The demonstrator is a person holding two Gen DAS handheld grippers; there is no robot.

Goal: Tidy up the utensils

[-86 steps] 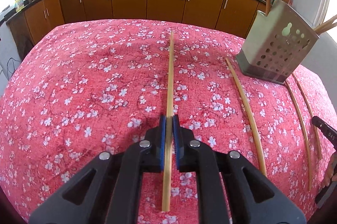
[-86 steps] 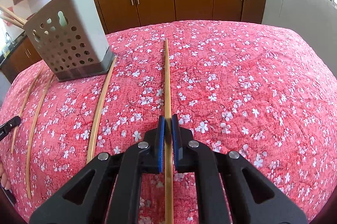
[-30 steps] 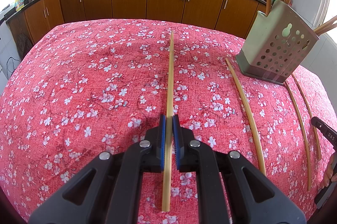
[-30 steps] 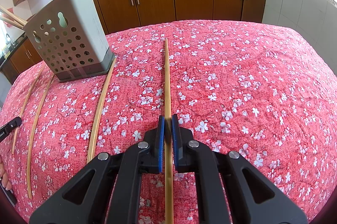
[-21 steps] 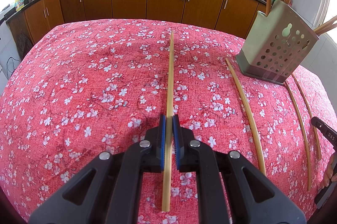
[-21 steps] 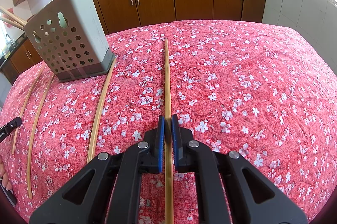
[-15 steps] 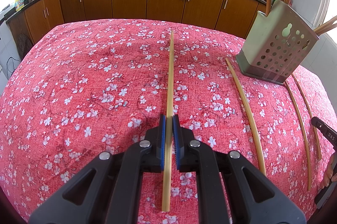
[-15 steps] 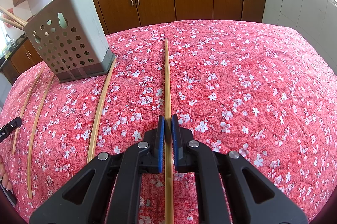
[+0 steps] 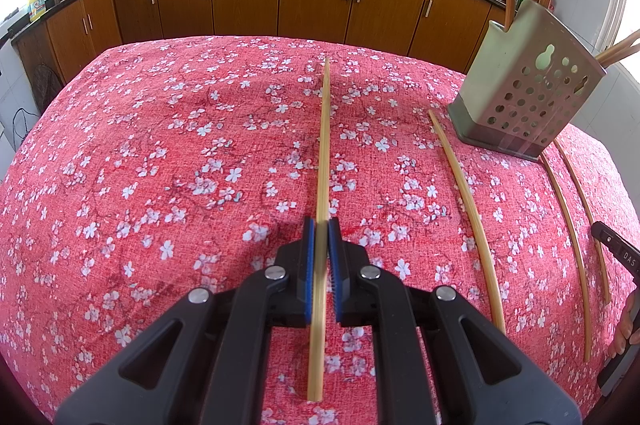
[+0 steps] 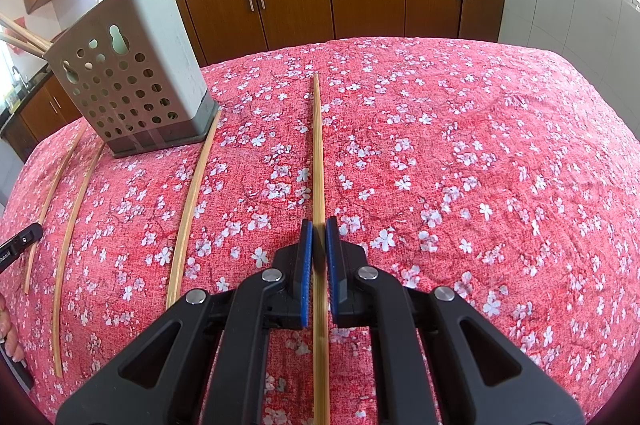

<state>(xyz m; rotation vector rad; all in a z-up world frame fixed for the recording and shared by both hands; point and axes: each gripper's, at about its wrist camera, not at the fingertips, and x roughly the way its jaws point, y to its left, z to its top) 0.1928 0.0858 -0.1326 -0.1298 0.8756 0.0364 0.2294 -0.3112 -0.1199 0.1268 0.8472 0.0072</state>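
Observation:
In the left wrist view my left gripper (image 9: 321, 225) is shut on a pale bamboo chopstick (image 9: 324, 129) that runs straight ahead over the red floral tablecloth (image 9: 160, 165). My right gripper (image 10: 319, 225) is likewise shut on a second chopstick (image 10: 317, 145), gripped partway along its length. A grey perforated utensil holder (image 9: 524, 97) (image 10: 132, 77) stands between the two grippers with several chopsticks sticking up out of it. Three loose chopsticks (image 9: 468, 209) (image 10: 194, 201) lie on the cloth beside the holder.
Two of the loose chopsticks (image 9: 568, 245) (image 10: 72, 237) lie close together near the other gripper's edge (image 9: 616, 253) (image 10: 20, 241). A person's fingers (image 9: 624, 329) show at the frame edge. Brown kitchen cabinets (image 9: 312, 1) and a counter with woks stand behind the table.

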